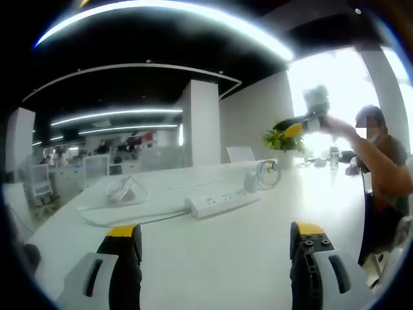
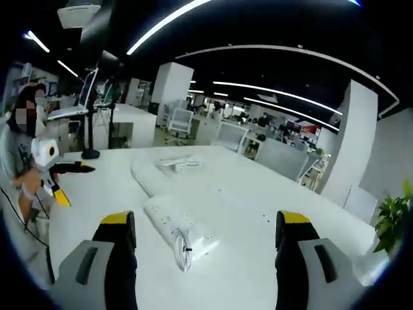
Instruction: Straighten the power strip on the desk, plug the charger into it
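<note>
While its two black jaws with yellow tips stand wide apart above the table, the left gripper (image 1: 214, 240) holds nothing and touches nothing. Ahead of it, on the long white desk (image 1: 258, 258), lies the white rectangular plastic power strip (image 1: 223, 203), set at a slant, its white cable (image 1: 106, 217) running off to the left along the desk top. Just beyond the strip's right end sits a small white charger with a coiled cable (image 1: 261, 175), near the strip; whether they touch cannot be told. Further left lies a loose bundle of white cords (image 1: 122, 190). A green leafy plant in a pot (image 1: 284, 141) stands at the far right end of the desk, and a seated person in a dark top (image 1: 381, 174) holds up another gripper beside it, against a bright window.

In the right gripper view, the right gripper (image 2: 205, 240) is likewise spread wide, with nothing between its jaws, hovering over the same desk (image 2: 271, 271). The power strip (image 2: 174, 226) lies between and just beyond the jaws, at an angle, with a thin coiled white cable (image 2: 185, 253) at its near end. A second white bundle (image 2: 177, 163) rests further back. A person at the left edge holds a black-and-yellow gripper (image 2: 61, 177). Nothing lies between either gripper and the strip.
</note>
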Tool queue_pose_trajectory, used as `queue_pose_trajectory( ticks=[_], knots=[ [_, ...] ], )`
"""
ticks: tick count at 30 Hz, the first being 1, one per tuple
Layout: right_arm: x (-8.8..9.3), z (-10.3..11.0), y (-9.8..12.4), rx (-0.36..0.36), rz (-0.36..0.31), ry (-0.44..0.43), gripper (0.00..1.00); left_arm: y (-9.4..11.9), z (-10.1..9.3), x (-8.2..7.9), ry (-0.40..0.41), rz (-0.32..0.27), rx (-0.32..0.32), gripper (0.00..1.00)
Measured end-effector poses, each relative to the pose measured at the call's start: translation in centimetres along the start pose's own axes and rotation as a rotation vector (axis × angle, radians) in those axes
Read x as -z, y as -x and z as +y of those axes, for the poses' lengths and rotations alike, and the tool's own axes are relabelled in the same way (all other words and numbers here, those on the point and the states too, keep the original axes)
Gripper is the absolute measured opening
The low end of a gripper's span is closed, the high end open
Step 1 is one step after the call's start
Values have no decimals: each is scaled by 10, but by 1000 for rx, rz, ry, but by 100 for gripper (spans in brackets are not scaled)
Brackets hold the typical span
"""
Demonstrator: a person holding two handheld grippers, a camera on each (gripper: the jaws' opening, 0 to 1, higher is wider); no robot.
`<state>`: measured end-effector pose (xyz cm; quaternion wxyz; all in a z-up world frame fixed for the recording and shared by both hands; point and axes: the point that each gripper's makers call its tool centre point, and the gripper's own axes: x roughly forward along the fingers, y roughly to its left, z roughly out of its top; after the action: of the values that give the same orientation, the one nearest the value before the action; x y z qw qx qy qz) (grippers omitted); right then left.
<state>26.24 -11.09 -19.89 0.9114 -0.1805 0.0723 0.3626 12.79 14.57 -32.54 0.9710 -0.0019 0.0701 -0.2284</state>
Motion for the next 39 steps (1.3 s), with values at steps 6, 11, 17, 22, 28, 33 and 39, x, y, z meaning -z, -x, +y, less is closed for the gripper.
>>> queue_pose_trajectory(
  ticks=[6, 11, 17, 22, 28, 33, 39],
  knots=[
    [10, 1, 15, 26, -31, -27, 88, 0, 1, 1, 1, 0, 0, 98],
    [18, 2, 24, 49, -63, -51, 88, 1, 2, 1, 2, 0, -1, 98],
    [33, 6, 32, 57, -84, -72, 88, 2, 3, 1, 2, -2, -6, 98],
    [45, 8, 39, 69, -95, -94, 88, 2, 3, 2, 4, -2, -7, 98],
    [54, 10, 47, 82, -128, -117, 88, 2, 4, 2, 2, -2, -8, 98],
    [64, 13, 49, 89, -131, -125, 88, 1, 2, 3, 3, 1, -4, 98],
    [73, 12, 52, 105, -146, -146, 88, 2, 4, 2, 2, 1, -9, 98]
  ],
)
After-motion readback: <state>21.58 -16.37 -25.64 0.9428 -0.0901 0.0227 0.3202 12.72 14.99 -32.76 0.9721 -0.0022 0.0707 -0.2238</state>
